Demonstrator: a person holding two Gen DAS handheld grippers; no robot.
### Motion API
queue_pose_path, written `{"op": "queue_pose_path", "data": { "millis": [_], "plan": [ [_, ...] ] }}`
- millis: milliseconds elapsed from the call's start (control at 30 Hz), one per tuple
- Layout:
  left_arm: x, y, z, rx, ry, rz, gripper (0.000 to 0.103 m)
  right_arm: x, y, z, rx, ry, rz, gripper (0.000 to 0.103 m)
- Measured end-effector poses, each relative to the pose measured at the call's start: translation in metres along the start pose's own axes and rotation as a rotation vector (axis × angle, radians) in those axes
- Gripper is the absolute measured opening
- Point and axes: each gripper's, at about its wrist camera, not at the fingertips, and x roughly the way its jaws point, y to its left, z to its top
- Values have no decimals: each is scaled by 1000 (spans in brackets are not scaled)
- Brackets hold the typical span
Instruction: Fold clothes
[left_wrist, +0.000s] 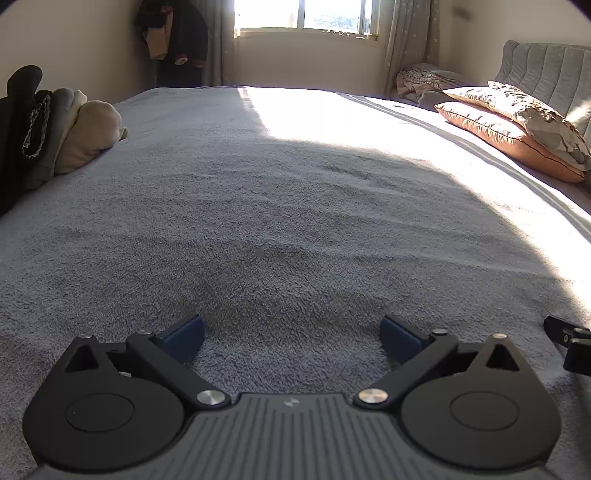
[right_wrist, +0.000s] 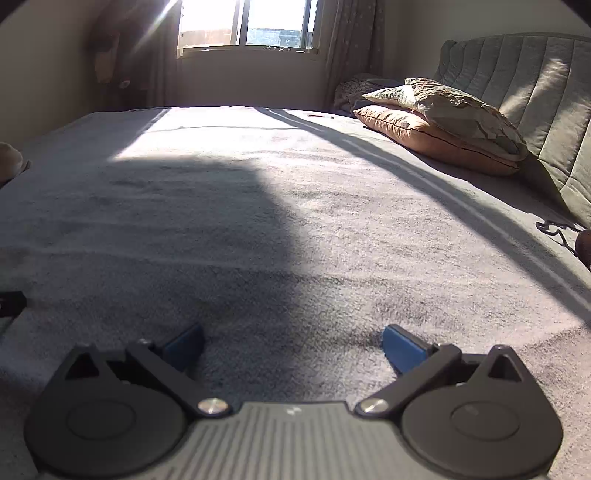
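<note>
The left tool (left_wrist: 291, 334) sits low over the grey blanket (left_wrist: 280, 206) on the bed, its blue-padded fingers (left_wrist: 186, 338) spread wide apart with nothing between them. The right tool (right_wrist: 291, 341) is in the same pose just beside it, fingers apart and empty; its black edge shows at the right of the left view, and the left tool's edge shows at the left of the right view.

The clothes (left_wrist: 48, 129) lie in a stack at the far left edge of the bed: dark, grey, white and beige pieces leaning together, well apart from both tools. In the right view only a beige corner of them (right_wrist: 9, 158) shows at the left edge.

Two pillows (left_wrist: 513, 125) are stacked at the far right, against a padded grey headboard (left_wrist: 550, 70). A window (left_wrist: 306, 16) on the far wall throws a bright patch of sunlight across the far half of the bed. Dark garments (left_wrist: 173, 33) hang in the far left corner.
</note>
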Motion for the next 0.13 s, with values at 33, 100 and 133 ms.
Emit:
{"op": "queue_pose_path", "data": {
  "millis": [33, 100, 133],
  "plan": [
    [0, -1, 0, 2, -1, 4, 103, 0, -1, 0, 4, 1, 2, 103],
    [0, -2, 0, 2, -3, 7, 103, 1, -2, 1, 11, 4, 5, 103],
    [0, -2, 0, 3, -3, 8, 103, 2, -1, 1, 11, 4, 5, 103]
  ]
}}
